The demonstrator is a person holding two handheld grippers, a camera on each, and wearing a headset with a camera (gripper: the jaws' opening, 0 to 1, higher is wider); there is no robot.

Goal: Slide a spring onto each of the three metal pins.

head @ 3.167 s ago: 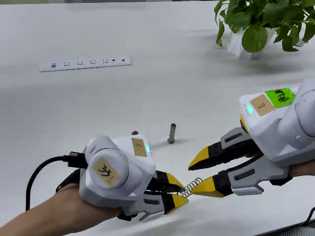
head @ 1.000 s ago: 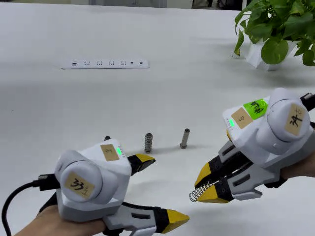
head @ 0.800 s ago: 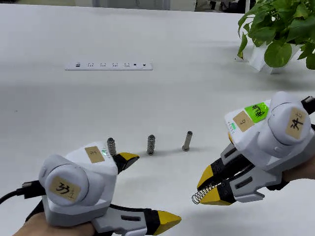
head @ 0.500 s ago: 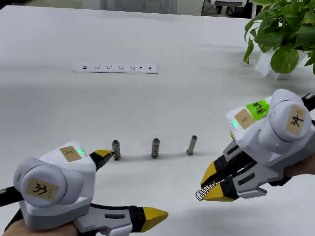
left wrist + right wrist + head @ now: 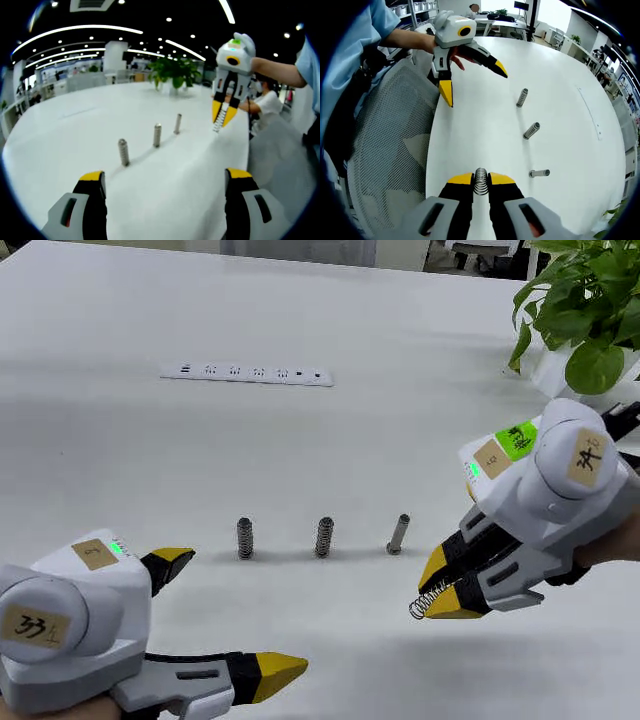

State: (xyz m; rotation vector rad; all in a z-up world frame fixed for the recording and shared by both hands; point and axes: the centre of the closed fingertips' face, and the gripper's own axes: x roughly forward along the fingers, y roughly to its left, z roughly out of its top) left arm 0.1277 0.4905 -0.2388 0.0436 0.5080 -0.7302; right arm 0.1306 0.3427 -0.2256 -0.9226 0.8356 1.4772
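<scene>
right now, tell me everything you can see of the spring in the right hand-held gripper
The spring is a small coil of thin, silvery metal wire and looks undeformed. It is pinched between the yellow tips of the right hand-held gripper, which is shut on it. Its free end sticks out past the tips, tilted down toward the white table, apparently clear of it. It hangs near the bare pin, not yet on it.
</scene>
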